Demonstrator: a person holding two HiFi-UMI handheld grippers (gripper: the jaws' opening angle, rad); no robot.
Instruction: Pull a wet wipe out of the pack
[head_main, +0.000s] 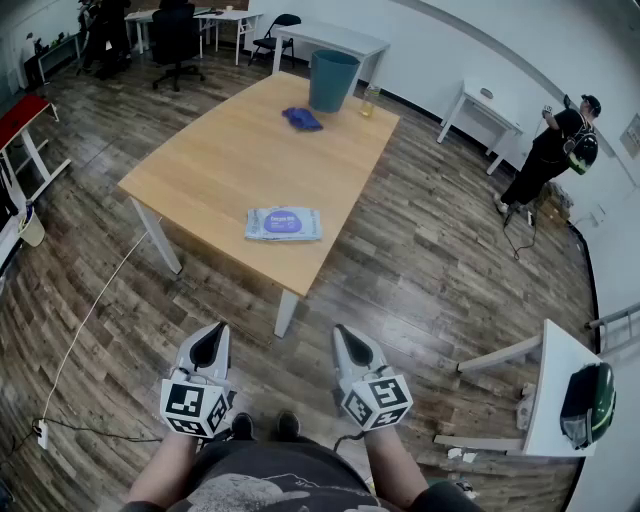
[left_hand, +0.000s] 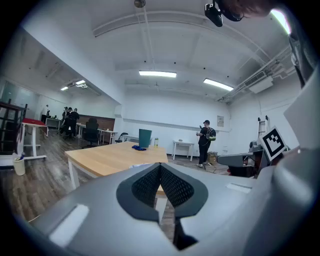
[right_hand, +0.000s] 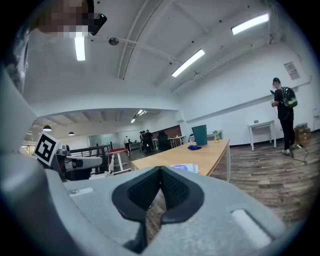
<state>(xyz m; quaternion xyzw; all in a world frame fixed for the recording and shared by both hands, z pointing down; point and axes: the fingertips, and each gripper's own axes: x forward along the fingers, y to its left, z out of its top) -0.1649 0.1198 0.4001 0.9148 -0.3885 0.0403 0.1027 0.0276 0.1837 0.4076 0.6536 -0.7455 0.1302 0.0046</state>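
Observation:
A flat pale-blue wet wipe pack (head_main: 284, 224) lies near the front edge of the wooden table (head_main: 220, 160). My left gripper (head_main: 211, 345) and right gripper (head_main: 352, 347) are held side by side well short of the table, over the floor, both shut with nothing between the jaws. In the left gripper view the shut jaws (left_hand: 160, 166) point at the table (left_hand: 107, 159). Past the shut jaws (right_hand: 160, 171) in the right gripper view, the pack (right_hand: 185, 168) shows on the table's near end.
A teal bin (head_main: 332, 80), a blue cloth (head_main: 302, 119) and a small bottle (head_main: 369, 101) sit at the table's far end. A person (head_main: 555, 150) stands at the right by a white desk (head_main: 483, 108). A cable (head_main: 85, 320) runs across the wood floor at left.

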